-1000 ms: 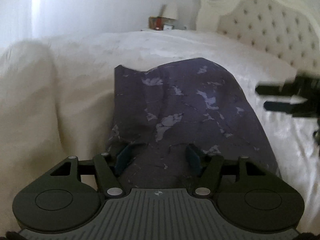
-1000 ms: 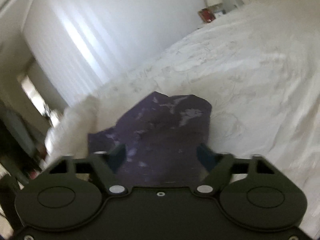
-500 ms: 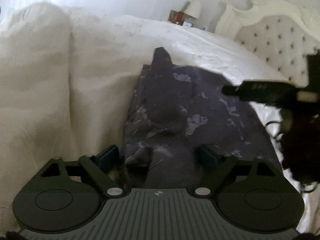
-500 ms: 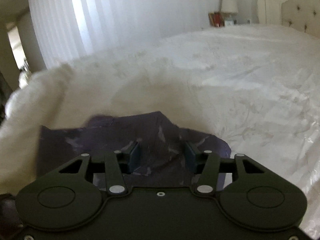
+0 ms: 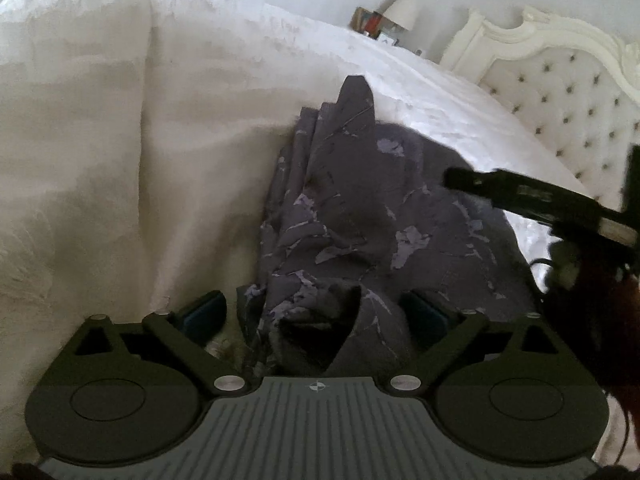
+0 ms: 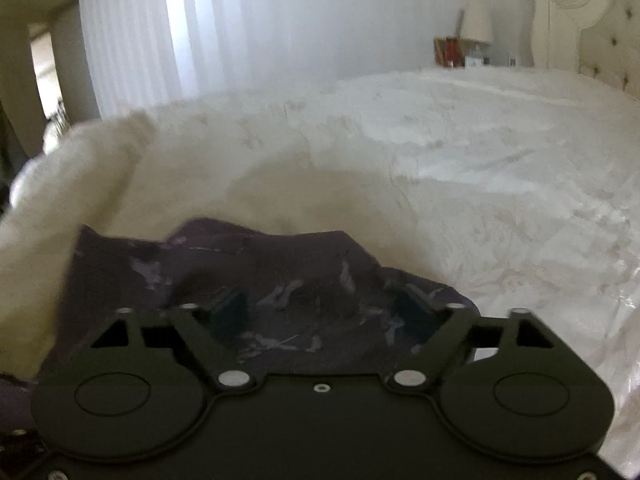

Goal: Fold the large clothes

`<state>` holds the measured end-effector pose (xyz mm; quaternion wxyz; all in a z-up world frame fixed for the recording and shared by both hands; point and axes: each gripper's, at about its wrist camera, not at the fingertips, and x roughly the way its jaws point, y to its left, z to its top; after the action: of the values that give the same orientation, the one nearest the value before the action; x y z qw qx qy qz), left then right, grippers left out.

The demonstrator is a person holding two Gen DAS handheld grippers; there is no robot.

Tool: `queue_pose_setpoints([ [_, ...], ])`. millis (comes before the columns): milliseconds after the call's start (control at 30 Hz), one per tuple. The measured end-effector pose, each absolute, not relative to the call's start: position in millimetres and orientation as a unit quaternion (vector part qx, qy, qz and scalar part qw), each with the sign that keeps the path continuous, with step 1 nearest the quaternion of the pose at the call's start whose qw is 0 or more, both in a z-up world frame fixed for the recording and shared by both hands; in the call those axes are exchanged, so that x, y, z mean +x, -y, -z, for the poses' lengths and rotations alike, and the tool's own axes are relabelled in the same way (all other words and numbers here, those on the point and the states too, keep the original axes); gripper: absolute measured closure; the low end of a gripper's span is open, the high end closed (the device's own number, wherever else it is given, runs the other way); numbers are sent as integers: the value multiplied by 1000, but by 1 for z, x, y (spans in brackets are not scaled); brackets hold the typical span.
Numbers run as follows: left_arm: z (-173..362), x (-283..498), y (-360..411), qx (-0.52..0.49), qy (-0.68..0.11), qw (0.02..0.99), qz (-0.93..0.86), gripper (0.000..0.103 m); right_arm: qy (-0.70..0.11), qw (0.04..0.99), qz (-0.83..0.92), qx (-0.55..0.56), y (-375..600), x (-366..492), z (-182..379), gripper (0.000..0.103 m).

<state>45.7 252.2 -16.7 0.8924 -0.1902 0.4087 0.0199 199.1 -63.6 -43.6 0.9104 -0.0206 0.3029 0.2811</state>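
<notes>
A dark purple garment (image 5: 360, 208) with pale splotches lies bunched on the white bed; it also shows in the right wrist view (image 6: 240, 276). My left gripper (image 5: 316, 316) is open, its jaws wide apart on either side of a raised fold at the garment's near edge. My right gripper (image 6: 320, 312) is open just above the cloth, jaws spread over it. The right gripper also shows in the left wrist view (image 5: 520, 196) as a dark bar over the garment's right side.
A cream fluffy blanket (image 5: 80, 140) is heaped to the left of the garment. A tufted headboard (image 5: 560, 92) stands at the right. A nightstand with a lamp (image 6: 476, 24) sits beyond the bed. White curtains (image 6: 140, 32) hang at the back.
Both grippers have come lower and closer to the garment. The right gripper's jaws have widened from half a second ago. The garment has bunched up, with a raised fold between the left fingers.
</notes>
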Motion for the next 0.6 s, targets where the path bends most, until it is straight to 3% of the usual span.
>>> queue_pose_setpoints([
  [33,17,47,-255,-196,-412,890,-17,5,-298,912,-283,-11,69,195,41,14],
  [100,18,49,-259,-206,-420,884,-11,5,-296,911,-288,14,82,187,37,1],
  [600,31,65,-280,-278,-482,827,83,5,-404,806,-325,286,165,197,103,0],
])
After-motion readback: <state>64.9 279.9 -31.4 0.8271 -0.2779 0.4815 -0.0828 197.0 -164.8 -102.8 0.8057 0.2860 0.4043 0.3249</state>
